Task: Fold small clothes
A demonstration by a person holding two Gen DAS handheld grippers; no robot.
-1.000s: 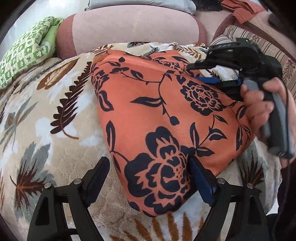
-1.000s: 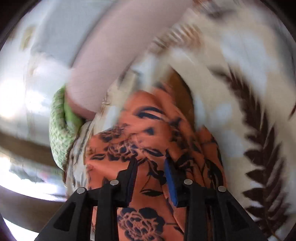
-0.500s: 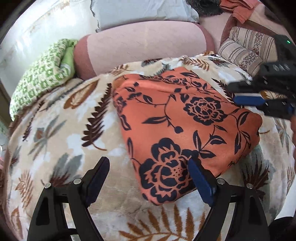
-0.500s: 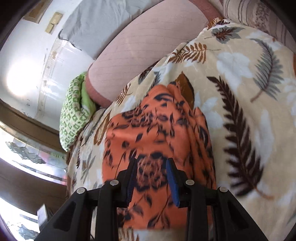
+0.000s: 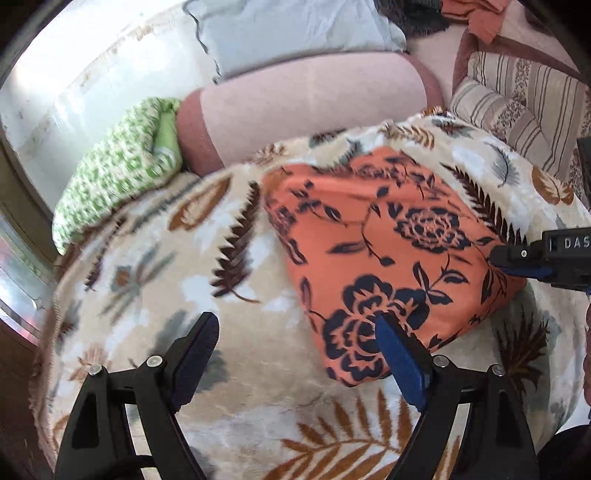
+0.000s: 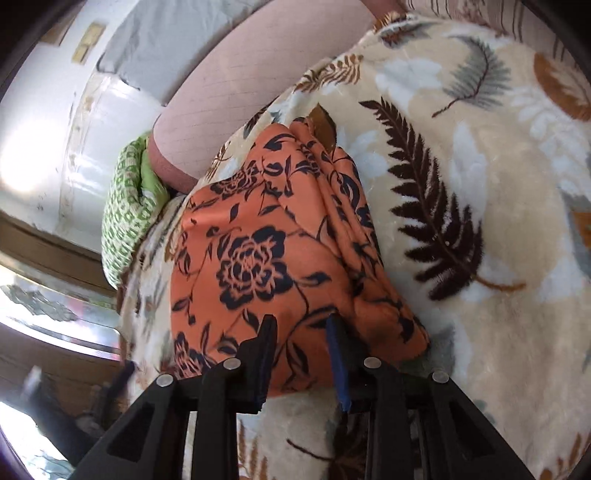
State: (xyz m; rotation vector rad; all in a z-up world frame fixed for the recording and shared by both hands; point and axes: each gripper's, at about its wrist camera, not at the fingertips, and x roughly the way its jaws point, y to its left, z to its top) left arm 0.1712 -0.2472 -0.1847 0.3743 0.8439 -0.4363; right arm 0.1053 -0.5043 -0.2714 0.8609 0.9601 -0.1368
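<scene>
A folded orange cloth with dark flower print [image 5: 384, 251] lies on a leaf-patterned beige blanket [image 5: 155, 280]. It also shows in the right wrist view [image 6: 266, 251], with stacked folded edges along its right side. My left gripper [image 5: 295, 332] is open and empty, above the blanket at the cloth's near left corner. My right gripper [image 6: 301, 343] is partly open, its jaws apart over the cloth's near edge and holding nothing. The right gripper also shows at the right edge of the left wrist view [image 5: 517, 264], over the cloth's right corner.
A pink bolster [image 5: 306, 107] lies behind the blanket. A green patterned cloth [image 5: 114, 184] sits at the back left, a grey pillow [image 5: 288, 33] behind, striped cushions [image 5: 524, 107] at the back right. A window frame [image 6: 44, 251] runs along the left.
Both grippers have pulled back and up from the folded cloth. The right gripper moved off the cloth's middle toward its near right corner. The cloth lies still.
</scene>
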